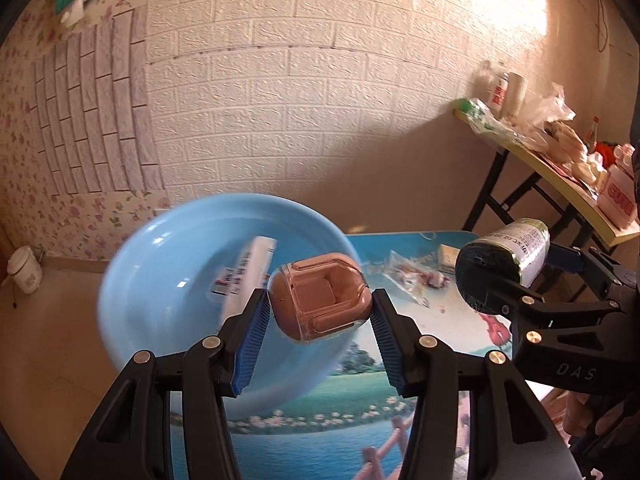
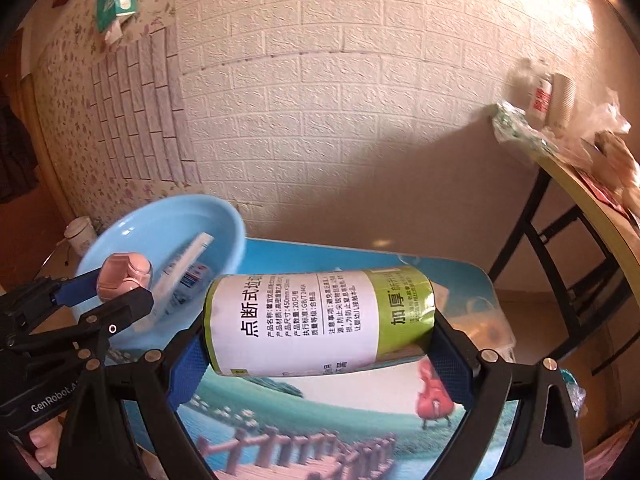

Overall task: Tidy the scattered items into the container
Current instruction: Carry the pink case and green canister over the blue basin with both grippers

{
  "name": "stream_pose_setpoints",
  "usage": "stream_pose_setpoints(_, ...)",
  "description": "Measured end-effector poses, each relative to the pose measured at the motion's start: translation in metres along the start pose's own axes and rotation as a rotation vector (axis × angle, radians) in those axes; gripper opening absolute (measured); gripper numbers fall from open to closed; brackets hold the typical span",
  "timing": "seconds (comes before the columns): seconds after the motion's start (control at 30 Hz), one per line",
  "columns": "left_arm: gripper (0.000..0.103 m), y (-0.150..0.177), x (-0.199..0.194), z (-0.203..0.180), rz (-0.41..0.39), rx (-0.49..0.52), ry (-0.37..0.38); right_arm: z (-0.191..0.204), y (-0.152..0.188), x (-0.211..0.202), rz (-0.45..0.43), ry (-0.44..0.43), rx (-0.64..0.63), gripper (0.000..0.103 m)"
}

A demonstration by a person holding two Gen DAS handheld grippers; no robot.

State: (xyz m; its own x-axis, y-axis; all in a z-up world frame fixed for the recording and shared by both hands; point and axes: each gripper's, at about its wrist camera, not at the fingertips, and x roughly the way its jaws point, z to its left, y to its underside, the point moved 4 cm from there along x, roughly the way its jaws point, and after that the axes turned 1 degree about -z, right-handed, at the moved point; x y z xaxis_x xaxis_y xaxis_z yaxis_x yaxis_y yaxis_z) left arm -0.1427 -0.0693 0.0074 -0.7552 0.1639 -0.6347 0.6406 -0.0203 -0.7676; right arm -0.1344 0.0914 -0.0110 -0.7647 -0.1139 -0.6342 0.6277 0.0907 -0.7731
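**Both tools loaded above the surface**

Left tool (image 1: 319, 309) clamped on pink earbud case (image 1: 318, 299), held over near rim of blue basin (image 1: 160, 280). Right tool (image 2: 318, 346) clamped end to end on roll of bags (image 2: 318, 320), above picture-printed surface (image 2: 320, 420). Beyond, white tube (image 1: 250, 276) lying inside basin.

Sunlit white brick-pattern wall (image 1: 280, 100), floral wallpaper (image 1: 24, 128) left, cluttered folding table (image 1: 552, 168) right

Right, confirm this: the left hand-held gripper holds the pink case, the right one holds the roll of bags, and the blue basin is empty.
Not empty. The left wrist view shows a white box lying inside the blue basin. The rest stands: the left hand-held gripper holds the pink case, the right hand-held gripper the roll of bags.
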Motion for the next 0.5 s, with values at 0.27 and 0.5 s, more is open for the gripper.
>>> stream_pose_setpoints(0.27,0.05,-0.008,-0.016,0.051,-0.031,-0.03,-0.09,0.056,-0.023,0.016,-0.029,-0.078,-0.066,0.096)
stream_pose_setpoints(0.5,0.05,-0.005,-0.011,0.079,-0.027,-0.069,-0.13,0.09,-0.026,0.019,-0.033,-0.122,-0.101,0.096)
